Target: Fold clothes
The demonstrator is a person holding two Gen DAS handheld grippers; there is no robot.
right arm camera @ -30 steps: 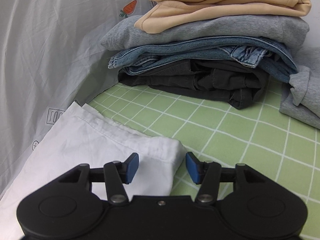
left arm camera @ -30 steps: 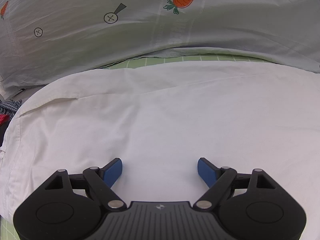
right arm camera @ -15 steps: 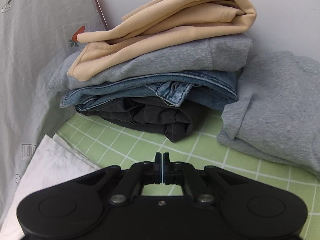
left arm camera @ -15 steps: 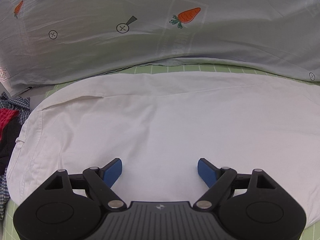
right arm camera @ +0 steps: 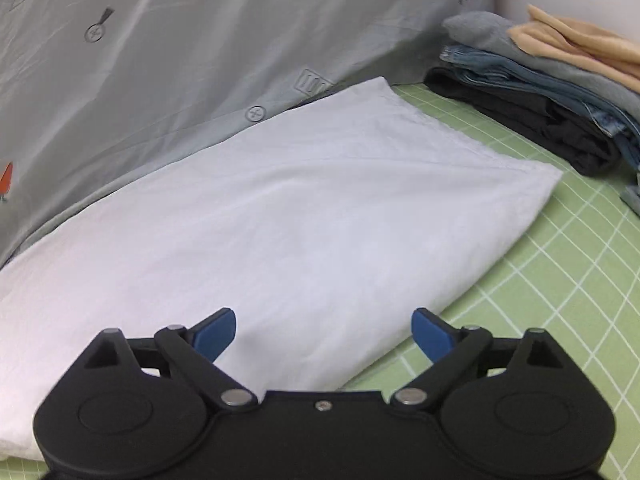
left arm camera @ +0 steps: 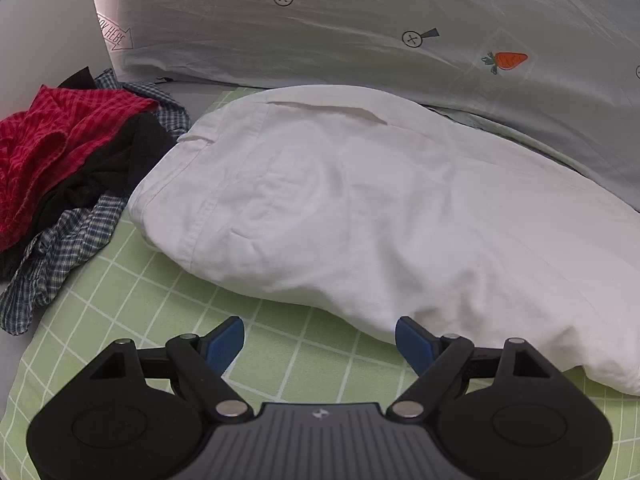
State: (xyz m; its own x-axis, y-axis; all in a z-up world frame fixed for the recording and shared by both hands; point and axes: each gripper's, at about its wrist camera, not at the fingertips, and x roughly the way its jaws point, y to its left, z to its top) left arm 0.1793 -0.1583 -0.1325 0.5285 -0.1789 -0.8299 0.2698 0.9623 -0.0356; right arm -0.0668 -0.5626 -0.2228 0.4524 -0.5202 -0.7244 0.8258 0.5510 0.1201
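A white garment lies folded lengthwise on the green checked mat, its waistband end toward the left. It also shows in the right wrist view, its hem end toward the stack. My left gripper is open and empty, just off the garment's near edge above the mat. My right gripper is open and empty, over the garment's near edge.
A grey carrot-print pillow backs the garment, also in the right wrist view. A loose pile of red, black and checked clothes lies left. A stack of folded clothes stands at the right.
My left gripper pulled back and turned left, off the garment. My right gripper shut, then opened and swung from the stack back over the garment.
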